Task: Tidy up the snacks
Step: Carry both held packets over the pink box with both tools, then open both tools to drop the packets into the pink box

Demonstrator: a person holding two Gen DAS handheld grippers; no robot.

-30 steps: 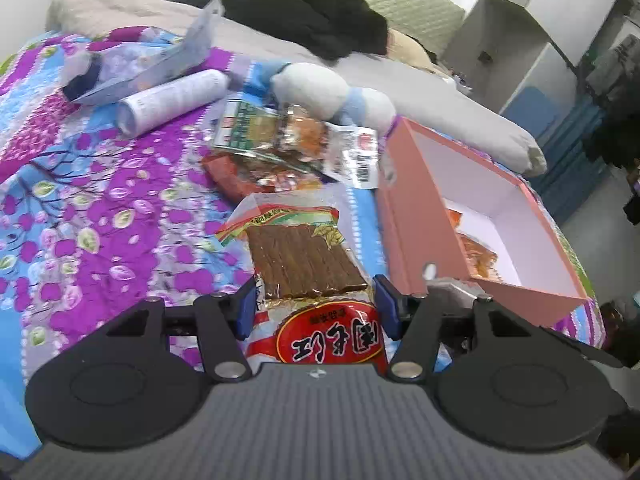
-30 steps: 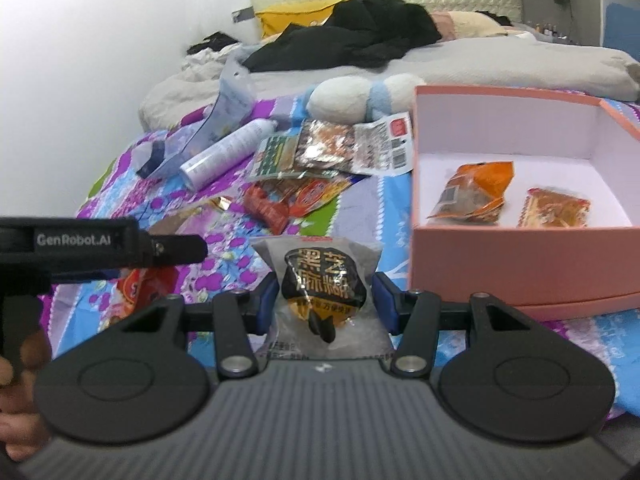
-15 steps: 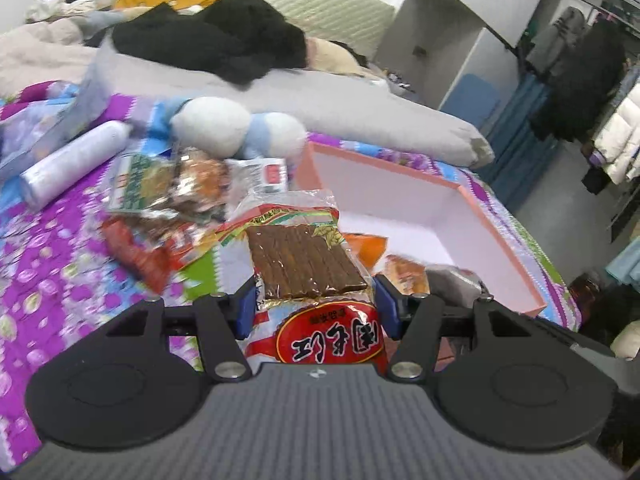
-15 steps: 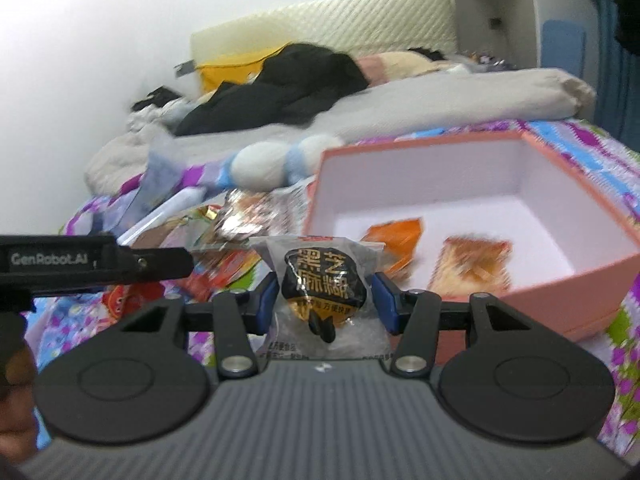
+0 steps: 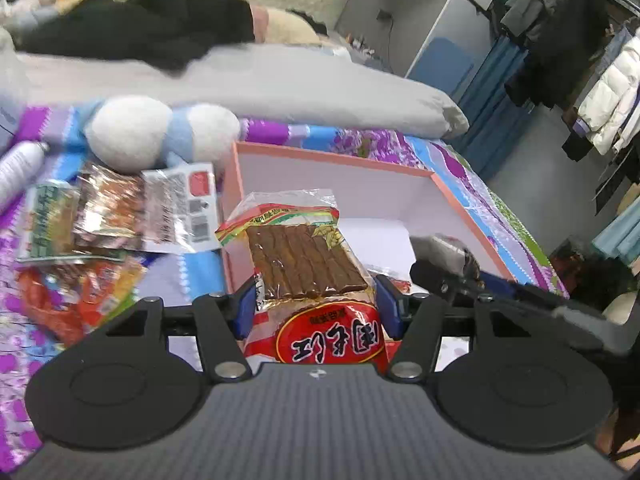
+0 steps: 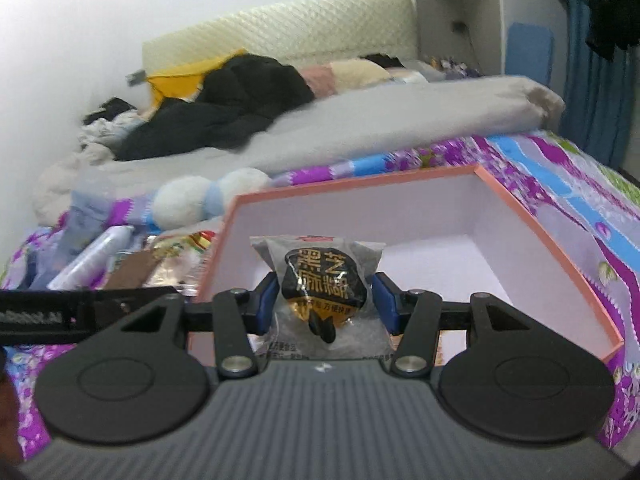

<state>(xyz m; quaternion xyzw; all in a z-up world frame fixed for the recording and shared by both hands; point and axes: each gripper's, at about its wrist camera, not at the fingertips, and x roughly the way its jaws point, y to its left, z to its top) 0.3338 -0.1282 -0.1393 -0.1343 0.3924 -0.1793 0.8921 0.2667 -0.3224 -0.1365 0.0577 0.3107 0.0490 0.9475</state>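
Note:
My left gripper (image 5: 316,306) is shut on a red packet of brown snack sticks (image 5: 308,264) and holds it over the left part of the open pink box (image 5: 336,154). My right gripper (image 6: 325,302) is shut on a clear packet with a black and gold label (image 6: 323,280) and holds it over the same pink box (image 6: 544,224). The right gripper also shows in the left wrist view (image 5: 452,264), low inside the box at the right. The snacks in the box are hidden behind the held packets.
Several loose snack packets (image 5: 116,208) lie on the flowered bedspread (image 5: 24,344) left of the box. A white and blue plush toy (image 5: 160,132) and a white spray can (image 5: 20,164) lie behind them. A grey pillow (image 5: 320,88) and black clothes (image 5: 132,24) lie further back.
Both grippers moved right and forward with their packets, from above the bedspread to over the pink box. Both kept their hold.

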